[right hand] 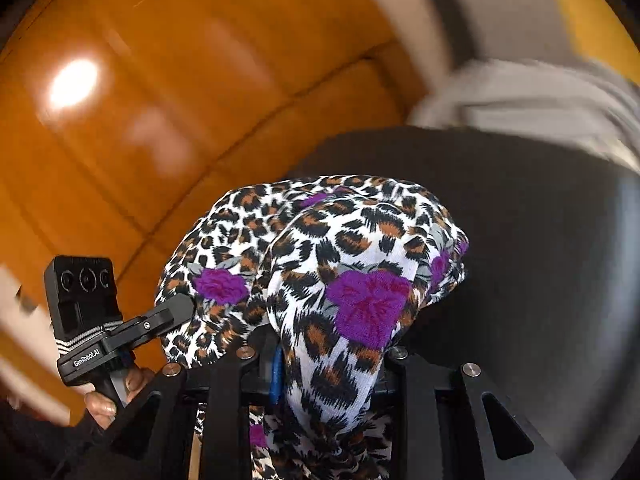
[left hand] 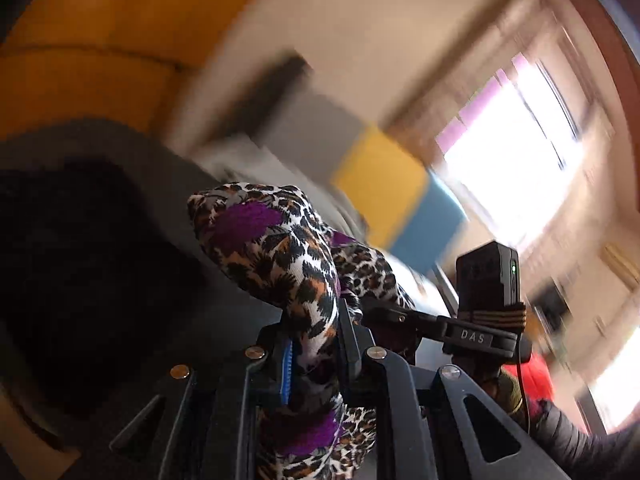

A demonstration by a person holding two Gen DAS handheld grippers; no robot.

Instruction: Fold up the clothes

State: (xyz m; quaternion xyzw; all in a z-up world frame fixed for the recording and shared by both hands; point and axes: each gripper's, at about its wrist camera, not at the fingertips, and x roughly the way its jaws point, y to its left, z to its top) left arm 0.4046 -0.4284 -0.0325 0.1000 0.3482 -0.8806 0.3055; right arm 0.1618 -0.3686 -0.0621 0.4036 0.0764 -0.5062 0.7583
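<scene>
A leopard-print garment (left hand: 280, 256) with purple flowers is bunched up in front of the left wrist camera, and my left gripper (left hand: 316, 344) is shut on a fold of it. The right wrist view shows the same leopard-print garment (right hand: 348, 264) draped over my right gripper (right hand: 328, 364), which is shut on the cloth. The cloth hides the fingertips of both. The other hand-held gripper shows in each view, at the right in the left wrist view (left hand: 480, 320) and at the lower left in the right wrist view (right hand: 104, 336), with a hand (right hand: 108, 396) on its handle.
A dark grey surface (right hand: 520, 260) lies under the garment. Orange wooden panels (right hand: 160, 120) stand behind it. A bright window (left hand: 512, 152) fills the right of the left wrist view, with yellow and blue blocks (left hand: 384, 184) nearby. The background is motion-blurred.
</scene>
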